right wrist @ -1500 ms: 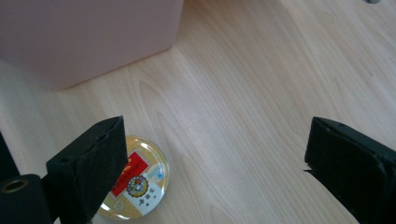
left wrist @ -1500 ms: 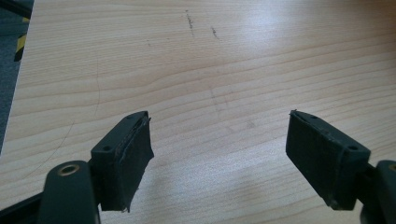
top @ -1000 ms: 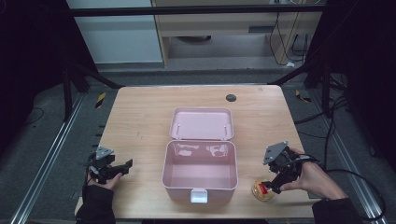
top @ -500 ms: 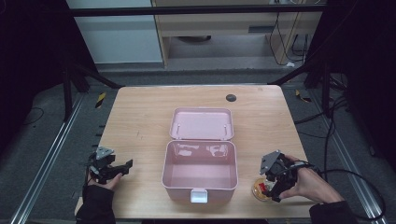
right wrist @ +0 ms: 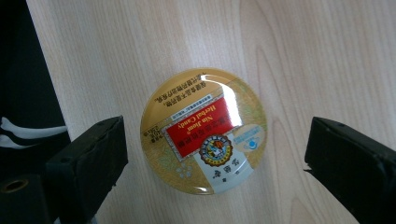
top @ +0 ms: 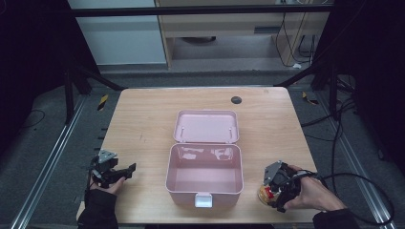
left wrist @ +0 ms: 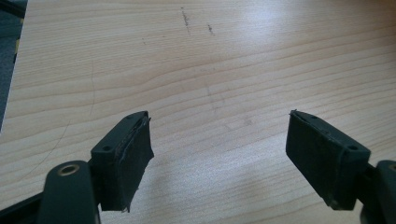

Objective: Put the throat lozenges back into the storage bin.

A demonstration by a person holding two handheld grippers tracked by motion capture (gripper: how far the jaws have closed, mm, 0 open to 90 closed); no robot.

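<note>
A round gold candy tin point(right wrist: 204, 130) with a red label lies flat on the wooden table point(top: 143, 119) near its front right corner. My right gripper point(right wrist: 215, 161) hangs straight above the candy tin point(top: 264, 192), open, one jaw on each side and neither touching it. In the high view this right gripper point(top: 276, 191) hides most of the tin. An open pink box point(top: 204, 168) with its lid laid back stands in the middle of the table. My left gripper point(top: 125, 171) rests open at the front left, over bare wood; its jaws point(left wrist: 219, 161) hold nothing.
A small dark round disc point(top: 236, 100) lies near the table's far edge. The tin sits close to the table's front edge, with the pink box a short way to its left. A cable point(top: 363, 191) trails from the right hand over the table's right side.
My right gripper has come down and forward from beside the tin to stand over it. The left gripper has stayed still.
</note>
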